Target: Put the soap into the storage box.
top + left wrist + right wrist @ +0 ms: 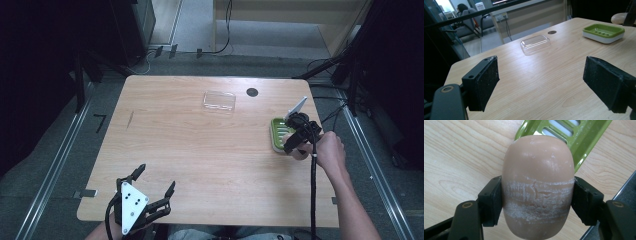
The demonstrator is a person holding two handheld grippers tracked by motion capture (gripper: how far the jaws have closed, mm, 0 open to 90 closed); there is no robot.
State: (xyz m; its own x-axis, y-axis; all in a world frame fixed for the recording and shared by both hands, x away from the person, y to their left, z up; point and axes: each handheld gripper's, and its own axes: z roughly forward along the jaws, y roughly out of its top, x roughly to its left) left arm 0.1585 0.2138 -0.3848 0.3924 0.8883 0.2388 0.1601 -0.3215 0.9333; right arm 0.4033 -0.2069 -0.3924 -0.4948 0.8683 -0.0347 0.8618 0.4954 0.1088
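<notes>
A beige bar of soap is clamped between the jaws of my right gripper, which is shut on it. The soap hangs just above the table beside the near corner of a green soap dish. In the high view the right gripper sits at the table's right edge over the near end of the green dish, and a bit of the soap peeks out under it. My left gripper rests at the front left of the table, jaws wide open with nothing between them.
A clear plastic lid lies at the back centre of the wooden table, with a dark round hole to its right. The right gripper's cable trails along the forearm. The table's right edge lies close to the dish.
</notes>
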